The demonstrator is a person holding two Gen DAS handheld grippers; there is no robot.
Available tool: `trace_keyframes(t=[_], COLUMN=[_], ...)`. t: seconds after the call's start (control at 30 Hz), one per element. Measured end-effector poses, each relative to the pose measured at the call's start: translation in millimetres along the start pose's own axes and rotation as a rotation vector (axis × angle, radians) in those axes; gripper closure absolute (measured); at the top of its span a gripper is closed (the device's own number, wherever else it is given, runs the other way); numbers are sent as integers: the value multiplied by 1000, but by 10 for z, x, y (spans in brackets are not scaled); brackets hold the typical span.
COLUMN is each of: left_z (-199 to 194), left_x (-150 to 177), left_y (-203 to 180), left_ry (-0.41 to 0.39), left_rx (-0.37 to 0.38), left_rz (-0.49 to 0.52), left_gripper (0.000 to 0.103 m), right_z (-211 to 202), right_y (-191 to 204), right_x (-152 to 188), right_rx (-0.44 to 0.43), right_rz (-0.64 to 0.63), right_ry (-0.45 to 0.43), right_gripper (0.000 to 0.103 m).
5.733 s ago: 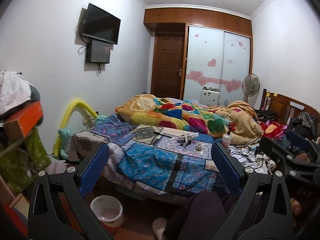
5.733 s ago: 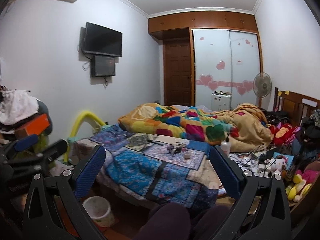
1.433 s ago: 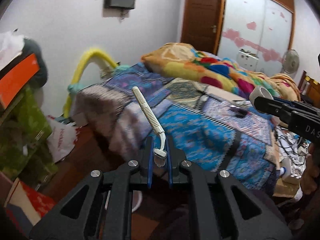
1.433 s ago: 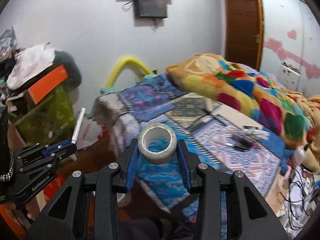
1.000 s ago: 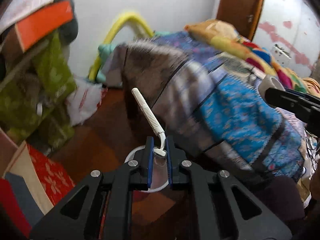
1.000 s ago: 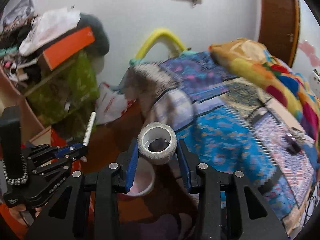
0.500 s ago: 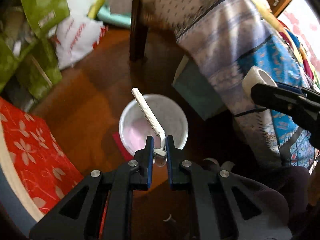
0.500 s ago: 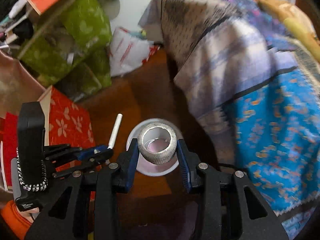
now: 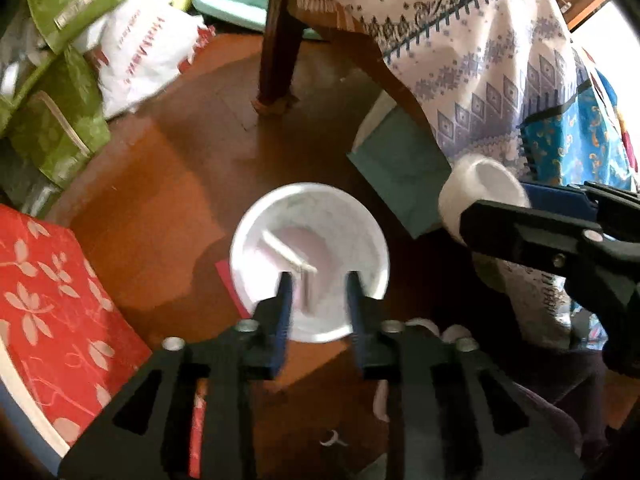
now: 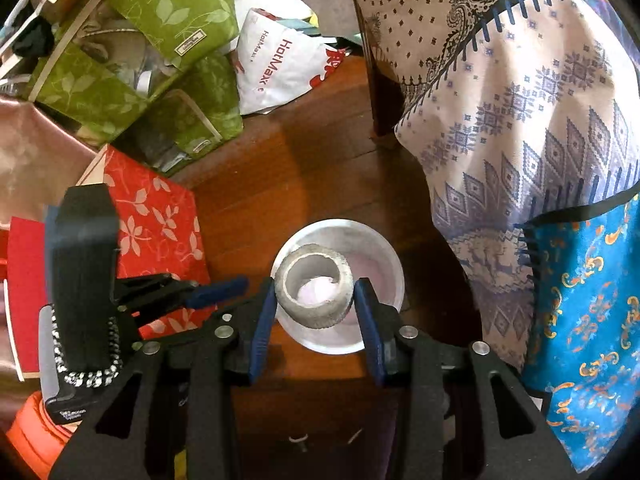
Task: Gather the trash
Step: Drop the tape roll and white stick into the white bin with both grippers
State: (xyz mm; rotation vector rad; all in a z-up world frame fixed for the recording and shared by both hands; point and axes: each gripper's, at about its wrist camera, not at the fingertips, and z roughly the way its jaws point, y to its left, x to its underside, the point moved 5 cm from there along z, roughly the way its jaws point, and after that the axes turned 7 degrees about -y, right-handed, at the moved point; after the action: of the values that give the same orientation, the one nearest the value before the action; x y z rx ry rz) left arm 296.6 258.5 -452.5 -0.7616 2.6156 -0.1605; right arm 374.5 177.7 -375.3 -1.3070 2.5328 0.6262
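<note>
The right gripper (image 10: 314,304) is clamped on a tape roll (image 10: 315,291), one jaw pressed to each side of it, directly above the white waste bin (image 10: 384,256) on the wooden floor (image 10: 288,168). The step in hand appears to be the drop. To do it well, the roll's hollow centre should sit over the bin's middle before the jaws part, since the roll is round and could bounce off the rim and run under the bed.

The left gripper (image 9: 318,300) stands part open over the same bin and grips nothing. A white razor (image 9: 288,256), blurred, lies loose between its fingertips and the bin floor, apparently falling.

The roll is a short, thick ring, grey-white, rough and grubby on its outer face, smooth inside, nearly used up. The bin is small, round and pale, pinkish at the bottom, standing just beside the bedspread (image 10: 520,120) hanging from the bed.
</note>
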Motion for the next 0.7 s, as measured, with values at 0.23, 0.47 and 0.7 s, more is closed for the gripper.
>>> trace_keyframes(t=[0.23, 0.47, 0.7], left_z=[-218, -602, -1192], left_x=[-9, -98, -192], left_y=[58, 84, -62], left_ry=[-43, -114, -223], left_rx=[-29, -43, -39], left_rz=[2, -9, 3], left_gripper=[63, 63, 63], right_z=[-143, -424, -994], right_y=[-31, -6, 14], right_x=[3, 13, 31], right_rx=[28, 23, 65], right_rz=[3, 22, 12], right_ry=[-33, -91, -217], right_gripper=[55, 55, 55])
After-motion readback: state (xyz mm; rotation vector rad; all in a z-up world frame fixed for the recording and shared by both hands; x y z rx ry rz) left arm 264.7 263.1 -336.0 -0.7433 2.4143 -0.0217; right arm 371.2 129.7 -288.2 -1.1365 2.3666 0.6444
